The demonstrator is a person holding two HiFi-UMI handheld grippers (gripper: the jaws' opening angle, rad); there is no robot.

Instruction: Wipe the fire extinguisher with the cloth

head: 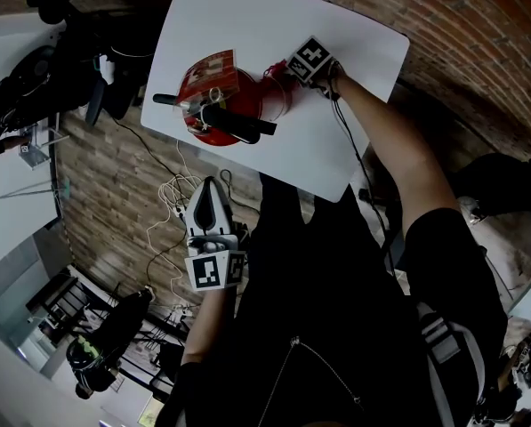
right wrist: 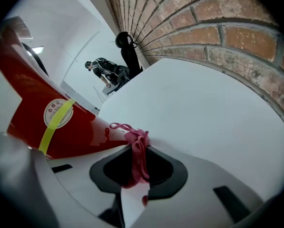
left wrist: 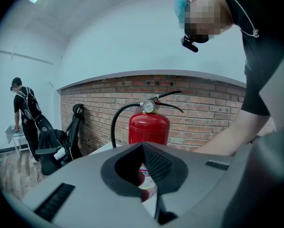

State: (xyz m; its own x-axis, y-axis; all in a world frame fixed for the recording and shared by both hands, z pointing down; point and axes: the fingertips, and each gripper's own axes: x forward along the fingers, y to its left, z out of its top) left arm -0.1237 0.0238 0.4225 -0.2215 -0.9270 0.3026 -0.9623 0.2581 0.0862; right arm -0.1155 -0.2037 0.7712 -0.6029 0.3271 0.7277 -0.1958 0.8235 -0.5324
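Table (head: 336, 25) holds extinguisher (head: 238, 105); right gripper (right wrist: 141, 179) clamps half-hidden cloth (right wrist: 138, 144), left gripper (left wrist: 149, 175) has jaws together.

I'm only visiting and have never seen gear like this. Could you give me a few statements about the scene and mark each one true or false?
1. The fire extinguisher stands on a white table. True.
2. The left gripper holds the cloth. False: the pink cloth is pinched in the right gripper, and the left gripper holds nothing.
3. The wall behind the table is brick. True.
4. The extinguisher is blue. False: it is red, with a black hose.
5. The left gripper touches the extinguisher. False: the head view shows it held back, off the table.
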